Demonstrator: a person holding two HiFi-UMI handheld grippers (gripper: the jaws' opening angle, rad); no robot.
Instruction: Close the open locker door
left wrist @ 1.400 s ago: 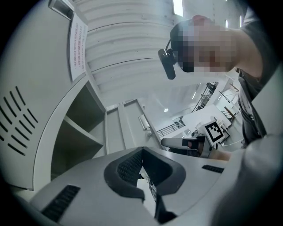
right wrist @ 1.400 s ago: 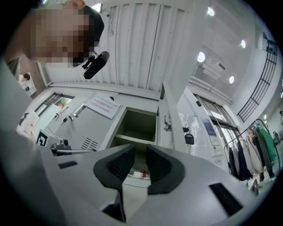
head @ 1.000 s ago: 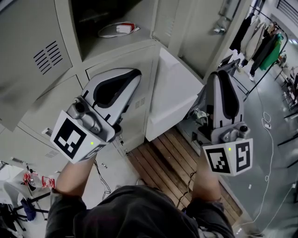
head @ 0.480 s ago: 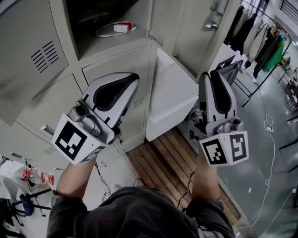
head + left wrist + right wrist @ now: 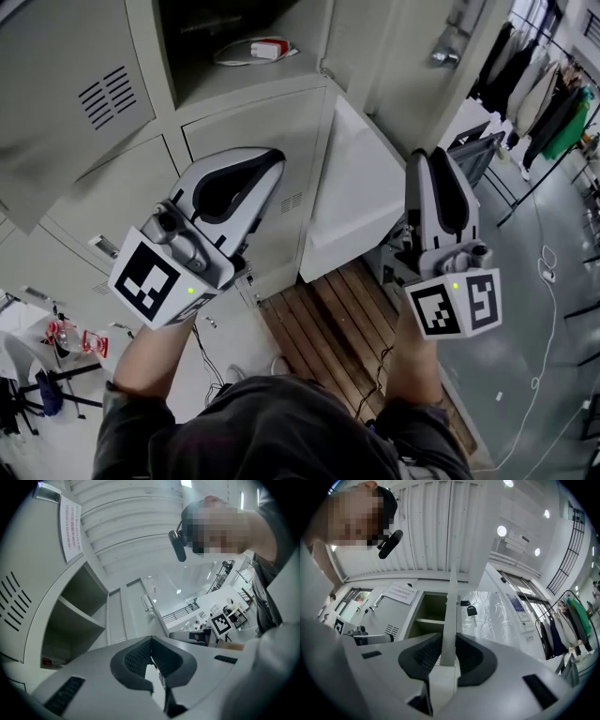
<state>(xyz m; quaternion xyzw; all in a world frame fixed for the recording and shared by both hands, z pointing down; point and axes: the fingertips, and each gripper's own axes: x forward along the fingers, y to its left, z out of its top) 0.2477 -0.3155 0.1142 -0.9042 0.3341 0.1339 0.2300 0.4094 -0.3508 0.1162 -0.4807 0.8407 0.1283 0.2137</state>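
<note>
Grey steel lockers [image 5: 234,122] fill the upper left of the head view. One upper bay [image 5: 187,56] stands open, with a red-and-white item [image 5: 267,49] on its floor. The door [image 5: 354,192] is swung outward from the bank, pale face toward the camera. It stands between the two grippers, nearer the right one. The left gripper [image 5: 272,161] is raised in front of a closed lower locker, left of the door and clear of it. In the left gripper view its pads [image 5: 133,659] meet at the tips: the jaws are together and nothing is held. The right gripper [image 5: 433,157] is raised at the door's free edge. In the right gripper view the door [image 5: 450,616] appears edge-on, as a narrow vertical strip running down into the gap between the jaws. These jaws stand apart and have just been opening, with the door edge between them. The pads [image 5: 423,658] flank it closely, but contact cannot be confirmed. A key [image 5: 471,610] hangs from the lock on the door, just right of the edge. Left of the edge lies an open bay with one shelf [image 5: 427,620]. Below the door, slatted boards [image 5: 323,328] cover the floor. A clothes rack [image 5: 553,103] stands well apart at the right.
</note>
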